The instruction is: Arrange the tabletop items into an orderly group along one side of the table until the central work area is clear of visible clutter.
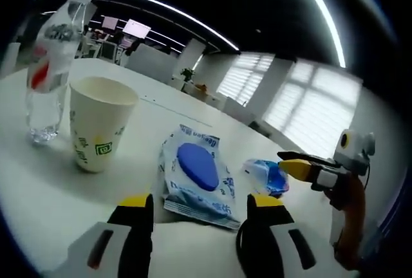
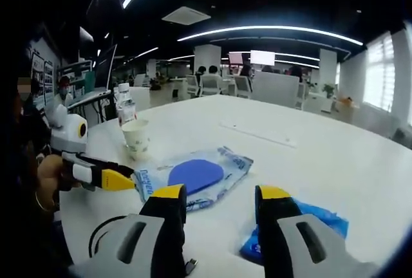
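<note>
- Tabletop items, left gripper view: the wipes pack (image 1: 196,178), clear with a blue oval on top, lies flat on the white surface (image 1: 38,194) just ahead of the left gripper (image 1: 199,210), whose fingers are spread apart and hold nothing, one at each near corner of the pack.
- To its left the paper cup (image 1: 96,123) stands upright, with the water bottle (image 1: 51,65) upright just behind it, near the far-left edge.
- To the right of the pack lies a small blue packet (image 1: 267,176); the right gripper (image 1: 302,167) comes in from that side, its yellow tips right at the packet. From this side its fingers look close together.
- Right gripper view: the right gripper (image 2: 215,194) shows its fingers parted and empty, the blue packet (image 2: 322,223) lying beside and partly under the right-hand finger, not gripped.
- The wipes pack (image 2: 193,175) sits just ahead; the left gripper (image 2: 122,179) touches or nearly touches its left edge.
- The paper cup (image 2: 135,138) and water bottle (image 2: 125,107) stand beyond, together.
- Judgement: the step in hand seems to be gathering the two flat packs toward the cup and bottle. Next, the left fingers need to close on the pack's near edge, or push it, keeping low so the thin film doesn't slip.
</note>
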Tool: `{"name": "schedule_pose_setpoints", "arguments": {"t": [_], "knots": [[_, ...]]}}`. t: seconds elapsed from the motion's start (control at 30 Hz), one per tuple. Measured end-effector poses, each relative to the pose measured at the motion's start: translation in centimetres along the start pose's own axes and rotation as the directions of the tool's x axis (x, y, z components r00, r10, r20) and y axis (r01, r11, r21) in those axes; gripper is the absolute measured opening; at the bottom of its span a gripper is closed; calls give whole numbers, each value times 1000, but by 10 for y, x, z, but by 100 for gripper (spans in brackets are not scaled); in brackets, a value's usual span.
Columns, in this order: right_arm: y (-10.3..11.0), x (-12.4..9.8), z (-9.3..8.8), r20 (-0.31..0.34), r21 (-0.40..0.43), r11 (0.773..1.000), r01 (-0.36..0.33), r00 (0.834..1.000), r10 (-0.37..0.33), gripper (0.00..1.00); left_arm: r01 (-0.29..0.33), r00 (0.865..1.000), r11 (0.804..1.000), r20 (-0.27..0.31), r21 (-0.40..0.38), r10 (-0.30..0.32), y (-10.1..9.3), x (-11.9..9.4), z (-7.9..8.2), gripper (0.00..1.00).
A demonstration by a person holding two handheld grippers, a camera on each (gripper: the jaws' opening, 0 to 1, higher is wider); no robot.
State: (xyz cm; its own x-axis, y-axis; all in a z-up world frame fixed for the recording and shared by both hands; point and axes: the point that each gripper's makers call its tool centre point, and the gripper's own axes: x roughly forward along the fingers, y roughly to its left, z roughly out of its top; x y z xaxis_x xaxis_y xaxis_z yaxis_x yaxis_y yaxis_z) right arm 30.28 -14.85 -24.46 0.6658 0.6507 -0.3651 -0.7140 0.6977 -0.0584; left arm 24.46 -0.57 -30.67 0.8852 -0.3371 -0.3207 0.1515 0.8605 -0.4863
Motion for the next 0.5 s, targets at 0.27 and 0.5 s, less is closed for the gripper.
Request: {"name": "schedule_pose_setpoints", "arguments": {"t": [0.27, 0.5], "knots": [[-3, 2, 4, 0, -9, 1000, 9, 1000, -9, 41, -4, 1000, 1000, 0, -11, 4, 2, 1, -1, 56], [-4, 3, 6, 2, -13, 1000, 9, 1000, -9, 41, -6, 1000, 999, 8, -51, 6, 5, 2, 1, 51]]}}
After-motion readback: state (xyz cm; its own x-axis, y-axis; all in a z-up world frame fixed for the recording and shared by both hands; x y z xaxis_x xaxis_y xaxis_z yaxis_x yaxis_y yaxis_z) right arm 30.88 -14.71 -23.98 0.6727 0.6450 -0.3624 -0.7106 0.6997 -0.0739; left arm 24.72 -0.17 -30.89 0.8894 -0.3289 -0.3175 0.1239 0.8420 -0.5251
